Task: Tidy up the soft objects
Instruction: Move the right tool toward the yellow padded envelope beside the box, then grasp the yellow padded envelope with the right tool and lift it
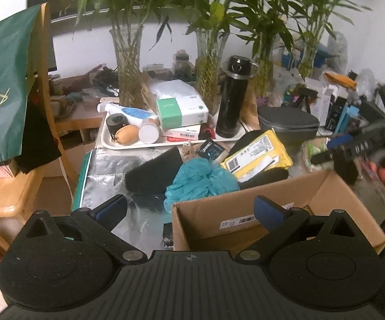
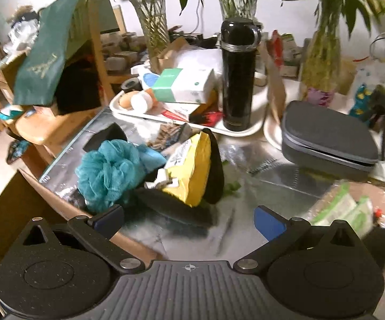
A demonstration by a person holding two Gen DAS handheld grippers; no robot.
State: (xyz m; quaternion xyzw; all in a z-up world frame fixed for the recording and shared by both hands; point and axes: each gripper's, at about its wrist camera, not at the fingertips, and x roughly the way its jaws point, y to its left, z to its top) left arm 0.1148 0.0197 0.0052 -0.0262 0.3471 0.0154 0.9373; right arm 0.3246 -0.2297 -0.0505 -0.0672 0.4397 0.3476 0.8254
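Hovering with jaws spread wide and holding nothing, the left gripper sits over the near wall of the cardboard box, likely the bin for soft things. The right gripper, equally agape and empty, faces the pile at its eleven o'clock: a frilly teal mesh pouf, a crinkled yellow mailer and matte black foam pieces resting on the reflective tabletop.

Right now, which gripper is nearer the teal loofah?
Probably right, narrowly. The right gripper hangs open just in front of the loofah, which sits off its left finger. The left gripper is open too, over the box edge, the loofah just past it.
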